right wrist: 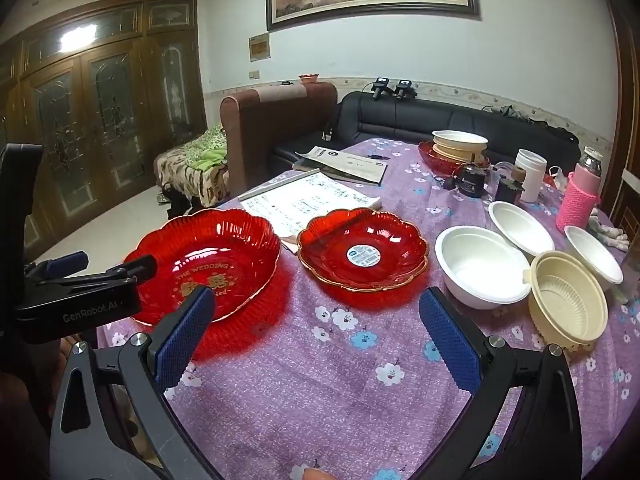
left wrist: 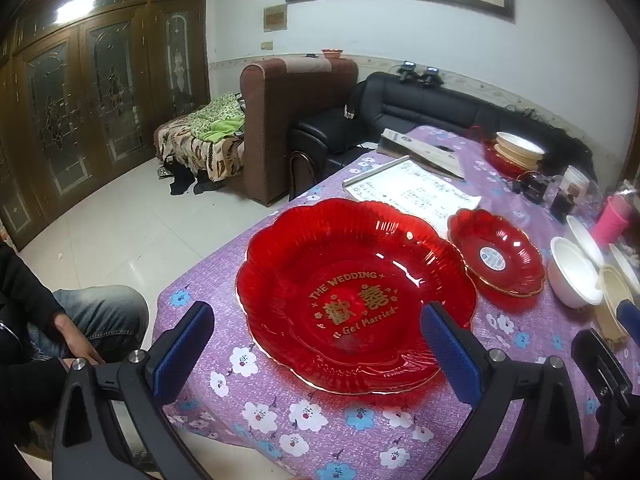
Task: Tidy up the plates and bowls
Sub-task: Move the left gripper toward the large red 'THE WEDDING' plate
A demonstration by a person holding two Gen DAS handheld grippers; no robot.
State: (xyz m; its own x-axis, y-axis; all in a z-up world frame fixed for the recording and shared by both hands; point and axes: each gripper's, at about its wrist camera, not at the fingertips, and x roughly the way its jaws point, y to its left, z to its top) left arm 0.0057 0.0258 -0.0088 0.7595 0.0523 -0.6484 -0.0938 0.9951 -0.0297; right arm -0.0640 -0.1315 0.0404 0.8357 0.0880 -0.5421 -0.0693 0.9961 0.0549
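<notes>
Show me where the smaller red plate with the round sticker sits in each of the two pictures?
Left wrist view: the smaller red plate lies right of centre, just beyond the big wedding plate.
Right wrist view: the same plate lies near the middle, right of the wedding plate.
Shared landmark: the white sheet of paper behind both plates.

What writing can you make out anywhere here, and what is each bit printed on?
"THE WEDDING": gold letters in the large red plate.
"Get Married": gold letters below, same plate; two gold Chinese characters sit between.
"GenRobot.AI": side of the left gripper.
Round sticker in the small red plate: too small to read.
Printed sheet and booklet on the table: too small to read.
Wall plaque: blurred.
</notes>
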